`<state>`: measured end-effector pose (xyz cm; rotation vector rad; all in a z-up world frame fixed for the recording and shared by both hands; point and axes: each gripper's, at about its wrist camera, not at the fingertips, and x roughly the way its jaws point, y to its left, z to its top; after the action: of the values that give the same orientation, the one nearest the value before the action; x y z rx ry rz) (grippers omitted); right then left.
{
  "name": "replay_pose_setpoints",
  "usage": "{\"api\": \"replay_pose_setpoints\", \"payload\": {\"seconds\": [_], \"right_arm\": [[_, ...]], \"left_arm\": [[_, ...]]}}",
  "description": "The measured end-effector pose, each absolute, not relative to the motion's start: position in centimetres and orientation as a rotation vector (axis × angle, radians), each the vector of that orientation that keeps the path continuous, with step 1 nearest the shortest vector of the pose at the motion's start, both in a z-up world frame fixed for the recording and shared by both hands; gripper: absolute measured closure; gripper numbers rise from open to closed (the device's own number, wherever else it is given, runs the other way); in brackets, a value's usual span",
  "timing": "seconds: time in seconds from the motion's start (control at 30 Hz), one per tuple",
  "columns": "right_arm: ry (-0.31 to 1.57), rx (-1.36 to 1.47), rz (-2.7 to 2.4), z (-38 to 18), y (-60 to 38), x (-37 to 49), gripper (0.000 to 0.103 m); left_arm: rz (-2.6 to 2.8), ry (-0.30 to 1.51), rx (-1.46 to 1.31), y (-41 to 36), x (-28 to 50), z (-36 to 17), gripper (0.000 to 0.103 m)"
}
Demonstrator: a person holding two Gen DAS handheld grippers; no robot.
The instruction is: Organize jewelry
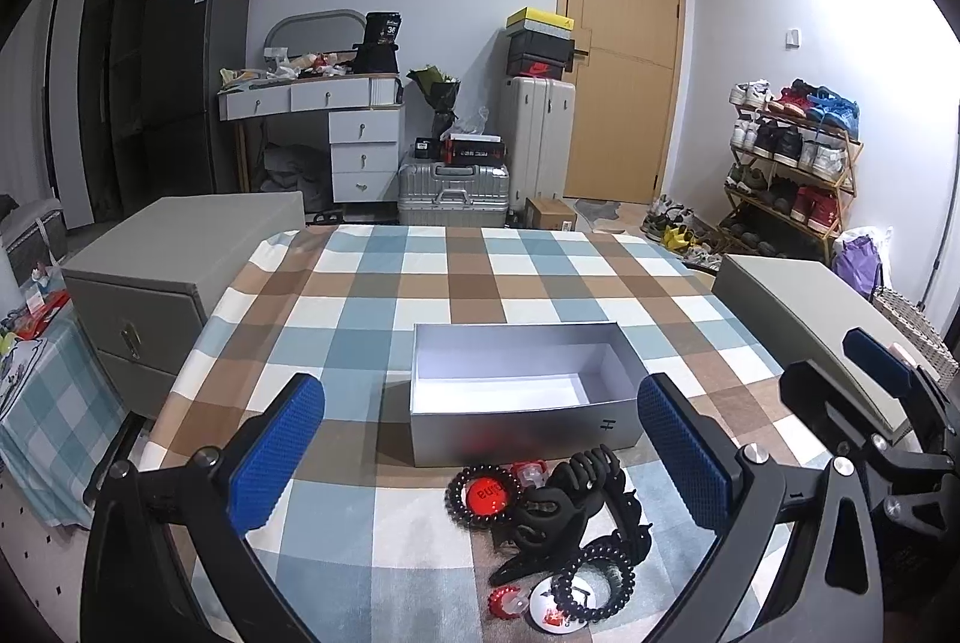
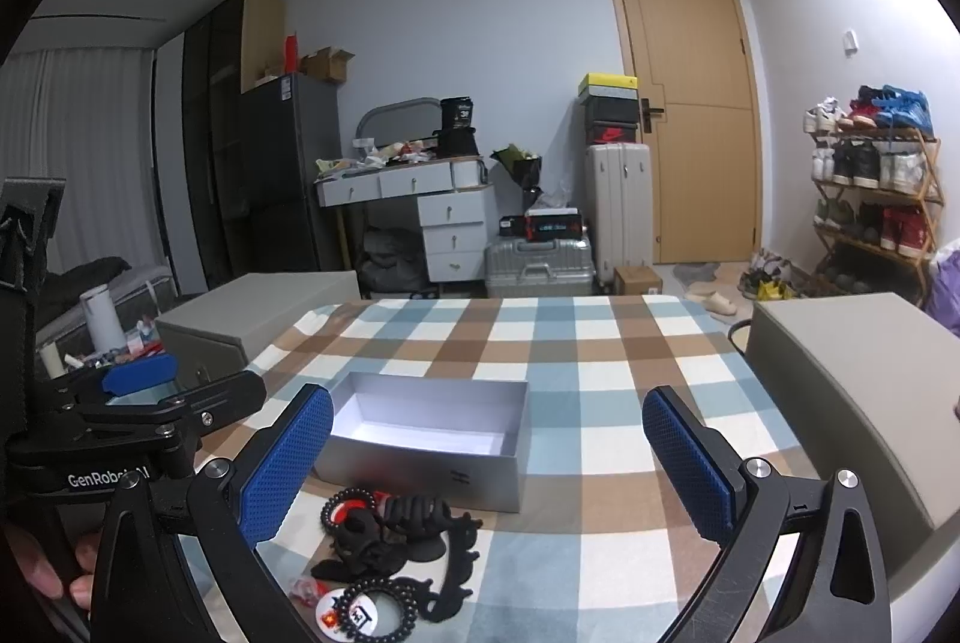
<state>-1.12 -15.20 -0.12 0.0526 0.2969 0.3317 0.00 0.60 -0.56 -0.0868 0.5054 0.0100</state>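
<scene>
An open silver box (image 1: 522,427) with a white inside stands on the checked tablecloth; it also shows in the right wrist view (image 2: 420,469). In front of it lies a pile of jewelry: a black hair claw (image 1: 558,505), a black bead bracelet (image 1: 594,583) over a white badge (image 1: 549,604), another bead bracelet around a red badge (image 1: 486,496). The pile also shows in the right wrist view (image 2: 396,541). My left gripper (image 1: 480,463) is open and empty above the pile. My right gripper (image 2: 486,463) is open and empty, right of the pile.
The checked tablecloth (image 1: 456,271) covers the table. A grey drawer cabinet (image 1: 168,271) stands at its left and a grey box (image 2: 852,391) at its right. A dresser, suitcases, a door and a shoe rack (image 1: 792,157) are behind.
</scene>
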Motion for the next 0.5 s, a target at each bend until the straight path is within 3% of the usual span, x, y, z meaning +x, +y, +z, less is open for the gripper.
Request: {"api": "replay_pose_setpoints", "payload": {"seconds": [0.5], "right_arm": [[0.3,0.061,0.327,-0.05,-15.57,-1.07,0.0]], "left_arm": [[0.012,0.508,-0.093,1.03,0.01,-0.86,0.001]]}}
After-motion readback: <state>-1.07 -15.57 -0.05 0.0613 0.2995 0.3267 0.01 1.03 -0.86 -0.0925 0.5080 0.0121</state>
